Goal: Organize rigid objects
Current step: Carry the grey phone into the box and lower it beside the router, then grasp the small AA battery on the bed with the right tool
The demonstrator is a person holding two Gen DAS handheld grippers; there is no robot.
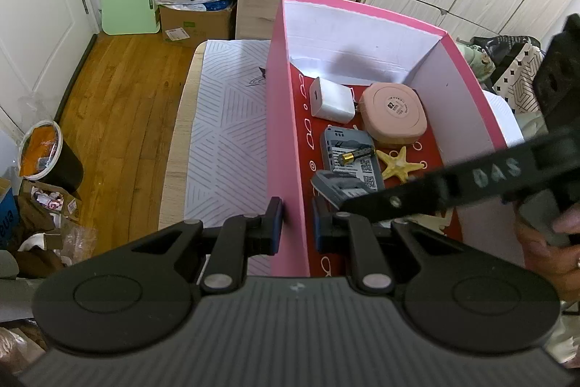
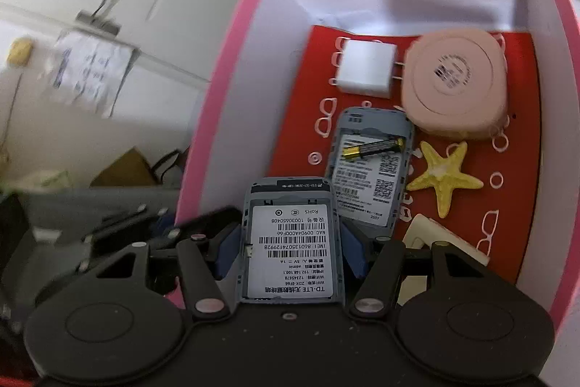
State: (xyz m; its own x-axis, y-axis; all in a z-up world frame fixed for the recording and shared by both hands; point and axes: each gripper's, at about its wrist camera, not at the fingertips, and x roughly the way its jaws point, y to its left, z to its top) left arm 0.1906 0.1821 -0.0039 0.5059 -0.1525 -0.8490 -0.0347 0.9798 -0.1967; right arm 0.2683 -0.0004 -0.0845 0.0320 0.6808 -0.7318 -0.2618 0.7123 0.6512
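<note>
1. Pink box [image 1: 286, 147] stands on a table with a striped cover [image 1: 224, 133]. Its floor is red, printed with white glasses.
2. Already inside the box: white charger plug [image 2: 366, 71], round pink case [image 2: 456, 82], grey router shell [image 2: 373, 165] lying label-up with an AA battery [image 2: 373, 147] resting across it, yellow starfish [image 2: 446, 176], and a cream piece [image 2: 442, 238] near the front, partly hidden.
3. Left gripper [image 1: 296, 223]: pads pinched on the box's near-left wall, 1 pad outside, 1 inside. Judged to be steadying the box.
4. Right gripper [image 2: 290, 249]: blue pads clamped on the sides of a 2nd grey router shell [image 2: 291, 242], label facing the camera, held above the front of the box floor just short of the 1st shell.
5. Judgement: 5 or 6 items stowed; this shell is over the box but not yet released.
6. What remains outside the box cannot be told; neither view shows loose items on the table.
</note>
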